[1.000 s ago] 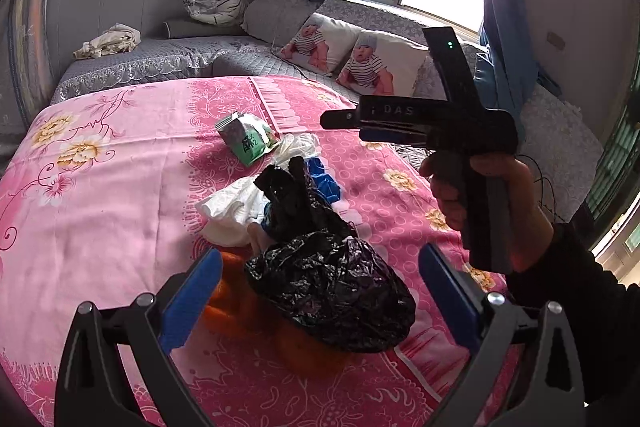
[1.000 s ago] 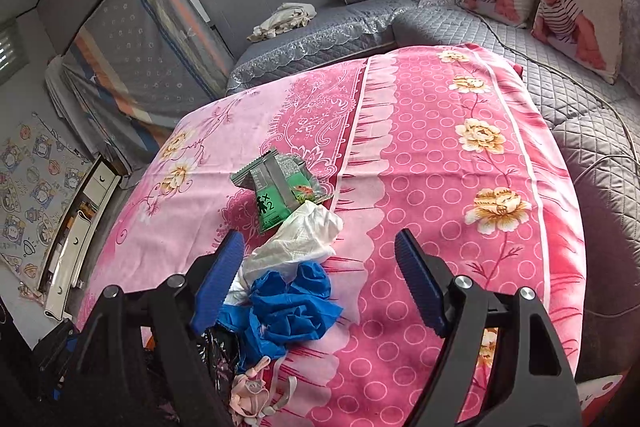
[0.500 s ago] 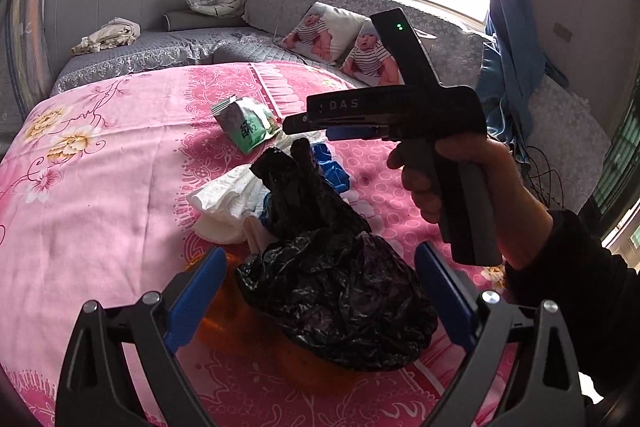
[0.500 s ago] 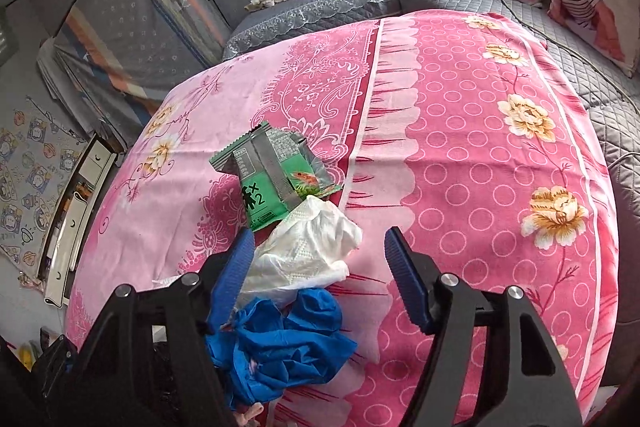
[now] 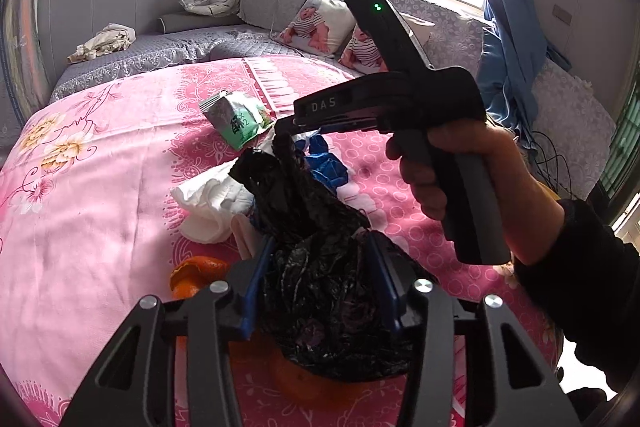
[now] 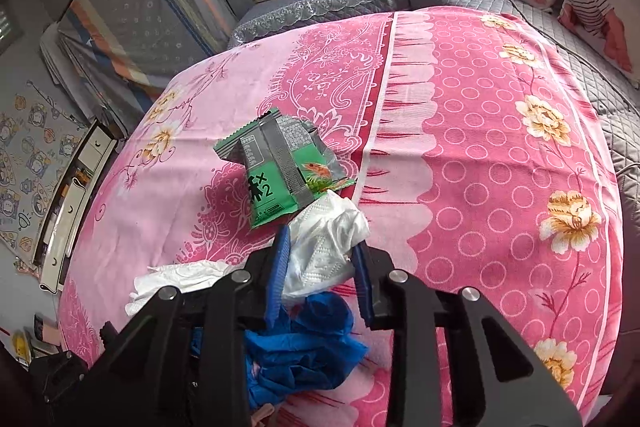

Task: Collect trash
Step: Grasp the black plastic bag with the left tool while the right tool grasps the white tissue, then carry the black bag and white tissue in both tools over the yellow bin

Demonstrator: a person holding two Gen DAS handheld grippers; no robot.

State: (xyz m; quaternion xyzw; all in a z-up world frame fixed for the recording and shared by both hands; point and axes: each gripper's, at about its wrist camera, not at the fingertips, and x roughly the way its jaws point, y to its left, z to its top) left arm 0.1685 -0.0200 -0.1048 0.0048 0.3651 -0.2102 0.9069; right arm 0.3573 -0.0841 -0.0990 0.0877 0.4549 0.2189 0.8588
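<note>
Black hand-held gripper [image 5: 320, 267], blue pads [image 5: 256, 283], black sleeve [image 5: 580, 267].

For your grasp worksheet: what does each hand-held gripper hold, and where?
Left hand-held gripper: black trash bag, around its middle. Right hand-held gripper: white tissue, across its crumpled body.

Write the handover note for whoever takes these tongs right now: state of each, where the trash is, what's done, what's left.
Left tongs: jaws have just been closing and now pinch the black plastic bag, which lies on the pink bedspread.
Right tongs: jaws have just been closing onto the crumpled white tissue; it is clamped between the pads.
Loose on the bedspread: green snack wrapper, blue glove, another white tissue, orange peel.
Done: both grips made.
Left: probably get the tissue into the bag, then the rest of the loose trash. Whether the bag's mouth is open cannot be seen.
</note>
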